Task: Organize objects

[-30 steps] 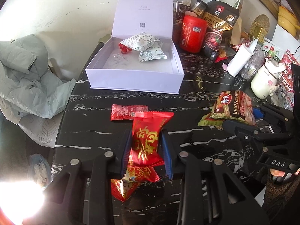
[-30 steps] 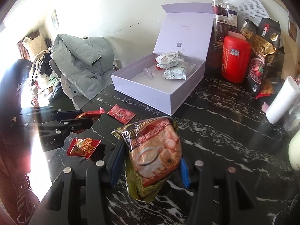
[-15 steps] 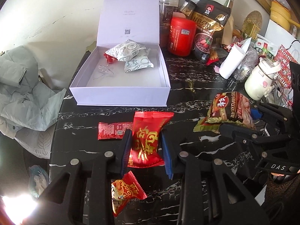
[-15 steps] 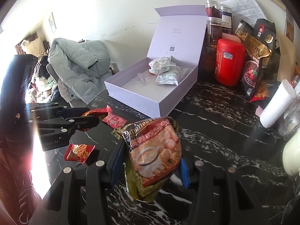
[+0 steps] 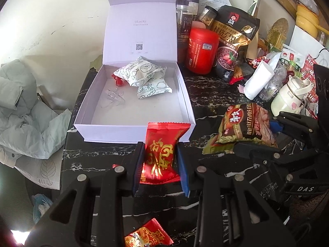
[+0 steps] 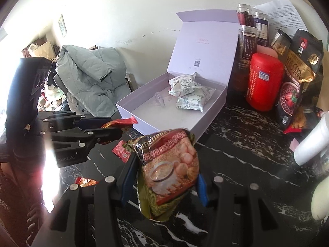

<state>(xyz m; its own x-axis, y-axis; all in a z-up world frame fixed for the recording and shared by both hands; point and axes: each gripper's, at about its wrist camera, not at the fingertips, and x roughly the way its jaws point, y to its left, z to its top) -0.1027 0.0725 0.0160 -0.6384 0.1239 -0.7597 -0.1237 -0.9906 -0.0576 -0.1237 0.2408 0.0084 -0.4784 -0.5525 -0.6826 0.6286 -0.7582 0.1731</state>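
Both grippers have carried their packets closer to the open lilac box (image 5: pixel 135 132). From the left gripper (image 5: pixel 160 164) view, its pads pinch a red candy packet (image 5: pixel 162 154) at the box's near wall; another red candy (image 5: pixel 148 236) lies below on the table. Only the right gripper (image 6: pixel 164 177) view shows the oatmeal sachet (image 6: pixel 168 175) squeezed between its fingers above the black marble table (image 6: pixel 236 164).
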